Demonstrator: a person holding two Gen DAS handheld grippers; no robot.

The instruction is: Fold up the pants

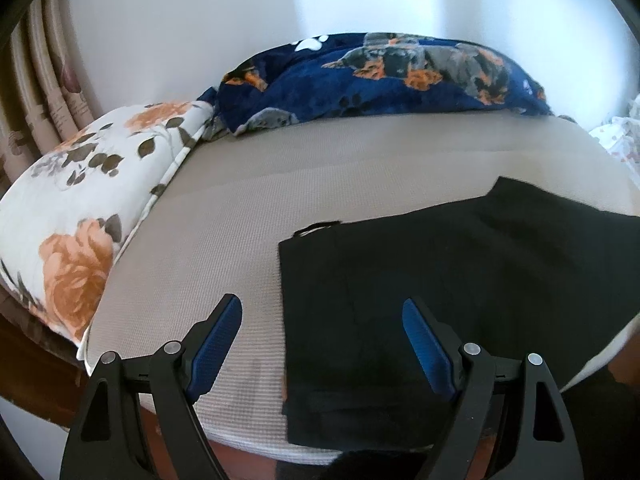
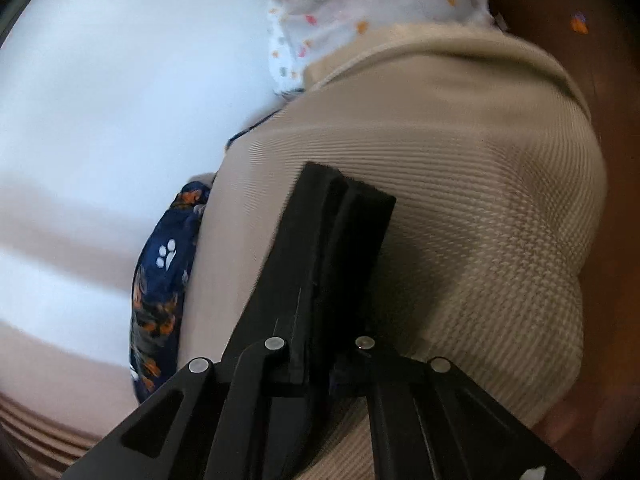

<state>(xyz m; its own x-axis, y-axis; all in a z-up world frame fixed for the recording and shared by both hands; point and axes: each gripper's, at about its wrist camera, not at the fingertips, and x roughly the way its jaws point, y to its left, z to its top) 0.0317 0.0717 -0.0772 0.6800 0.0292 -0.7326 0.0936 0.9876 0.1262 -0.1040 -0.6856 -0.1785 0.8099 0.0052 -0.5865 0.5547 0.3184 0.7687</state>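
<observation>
Black pants lie flat on a beige textured mattress, reaching its near edge. My left gripper is open and empty just above the pants' left edge, blue pads spread wide. In the right wrist view my right gripper is shut on a folded edge of the black pants, held above the mattress. That view is tilted and blurred.
A floral white pillow lies at the left. A navy dog-print blanket is bunched along the white wall, also seen in the right wrist view. A white dotted cloth sits at the mattress end. Curtains hang at the far left.
</observation>
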